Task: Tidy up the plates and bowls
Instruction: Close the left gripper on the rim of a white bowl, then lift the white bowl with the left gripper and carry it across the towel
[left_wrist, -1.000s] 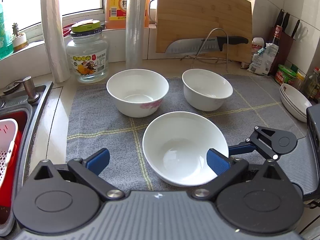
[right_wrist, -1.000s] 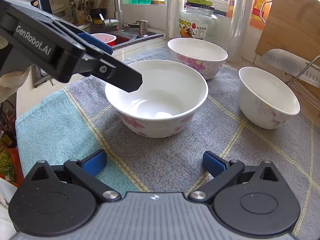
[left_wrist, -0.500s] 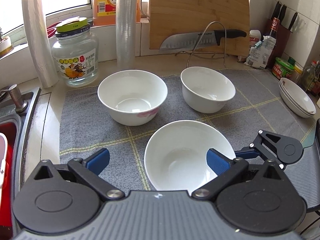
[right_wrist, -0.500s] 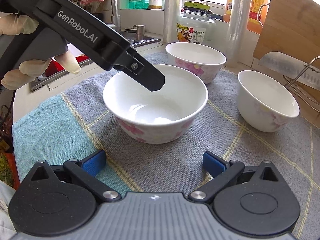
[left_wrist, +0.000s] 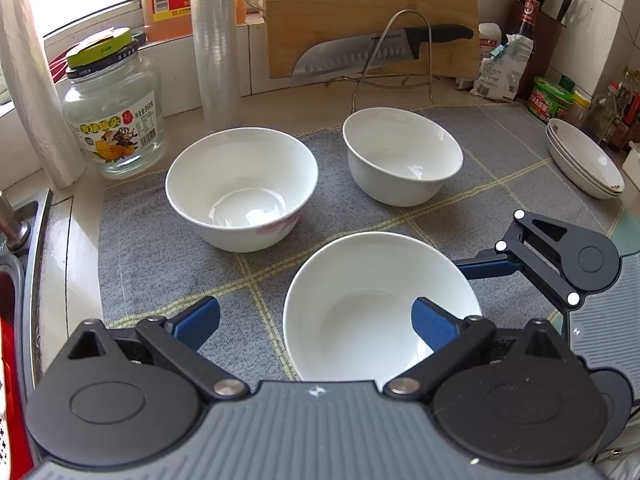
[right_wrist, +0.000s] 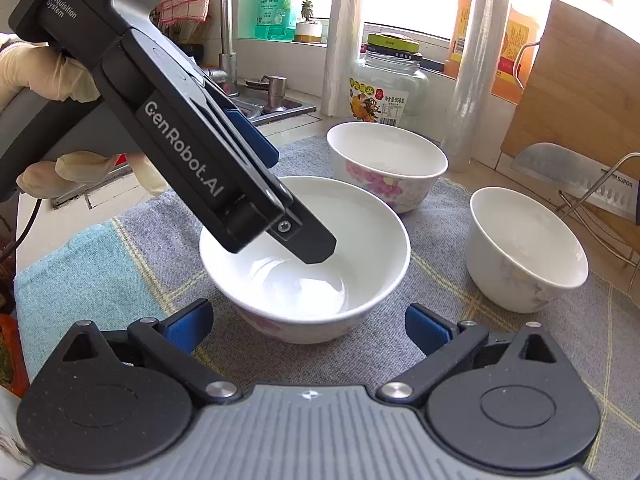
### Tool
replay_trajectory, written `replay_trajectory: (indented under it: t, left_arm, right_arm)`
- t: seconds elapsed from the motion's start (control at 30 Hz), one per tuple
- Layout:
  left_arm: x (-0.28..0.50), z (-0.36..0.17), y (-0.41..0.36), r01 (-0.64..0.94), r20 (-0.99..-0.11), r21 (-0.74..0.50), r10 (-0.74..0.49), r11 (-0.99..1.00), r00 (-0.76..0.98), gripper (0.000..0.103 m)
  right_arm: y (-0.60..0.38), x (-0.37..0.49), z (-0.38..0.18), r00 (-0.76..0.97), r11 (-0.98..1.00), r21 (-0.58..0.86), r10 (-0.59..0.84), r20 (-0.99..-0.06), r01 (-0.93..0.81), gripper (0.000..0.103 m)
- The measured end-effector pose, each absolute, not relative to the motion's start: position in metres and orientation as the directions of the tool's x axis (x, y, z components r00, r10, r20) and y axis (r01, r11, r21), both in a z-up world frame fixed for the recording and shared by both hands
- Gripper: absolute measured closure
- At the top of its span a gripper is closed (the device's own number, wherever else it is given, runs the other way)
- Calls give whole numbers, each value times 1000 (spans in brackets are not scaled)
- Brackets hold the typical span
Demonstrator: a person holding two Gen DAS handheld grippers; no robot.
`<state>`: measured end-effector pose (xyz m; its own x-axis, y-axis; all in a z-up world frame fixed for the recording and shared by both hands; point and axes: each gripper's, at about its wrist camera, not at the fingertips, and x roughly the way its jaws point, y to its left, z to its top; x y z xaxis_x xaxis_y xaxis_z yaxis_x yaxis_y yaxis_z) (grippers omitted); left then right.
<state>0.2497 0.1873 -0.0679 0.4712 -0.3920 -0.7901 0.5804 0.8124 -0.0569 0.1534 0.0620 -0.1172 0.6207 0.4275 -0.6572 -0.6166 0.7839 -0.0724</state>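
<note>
three white bowls sit on the grey checked mat (left_wrist: 168, 256). nearest bowl (left_wrist: 380, 308) is at 6 o'clock on the mat in the left wrist view, with a floral bowl (left_wrist: 240, 188) at 11 o'clock from it and a smaller bowl (left_wrist: 402, 156) at 1 o'clock. a stack of shallow plates (left_wrist: 584, 164) lies off the mat at 3 o'clock, well apart from the bowls.

left gripper (left_wrist: 316, 320): fingers spread wide, holding nothing. its right pad (left_wrist: 434, 326) is inside the nearest bowl's rim, its left pad outside on the mat side, so the near wall lies between the pads. can't tell if either pad touches the porcelain. the right wrist view agrees: the left tool angles down with its tip over the bowl's interior (right_wrist: 308, 240).

right gripper (right_wrist: 310, 326): also wide and empty, just beside the same bowl's outer wall at its 6 o'clock. contact not clear.

handling, my read: glazed porcelain, stiff, fairly heavy for a rim pinch, slick and chippable. best hold is the rim wall, one pad in and one out, squeezed square so it doesn't rotate out. lift level. likely target is nesting into the floral bowl; lower slowly, since rim-on-rim knocks are the chip risk. the mat may drag the foot if it's slid rather than lifted.
</note>
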Motion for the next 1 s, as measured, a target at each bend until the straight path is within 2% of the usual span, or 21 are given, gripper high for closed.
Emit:
replay_trajectory:
  t: [0.1,0.17,0.23,0.37,0.5,1.0]
  left_arm:
    - [253,-68,185,594,-798,-65,-399,802,451,12]
    - [255,-68,184,603,-803,-74,-407,794,436,23]
    - [254,-68,183,612,-804,-80,-414,786,426,25]
    - [254,-68,183,622,-809,-92,-422,778,408,35]
    - [255,-68,183,629,-813,-102,-428,771,394,39]
    - [252,-66,181,639,-816,-107,-434,761,381,44]
  right_arm:
    - [64,154,-116,624,778,-84,429,-653,-622,0]
    - [66,153,-115,629,776,-91,430,-647,-624,0]
    - [66,153,-114,630,775,-92,432,-645,-625,2]
    - [64,153,-113,632,778,-88,433,-643,-623,8]
    - [64,154,-113,629,778,-86,432,-646,-622,14]
    - [63,153,-107,614,783,-67,428,-663,-619,14]
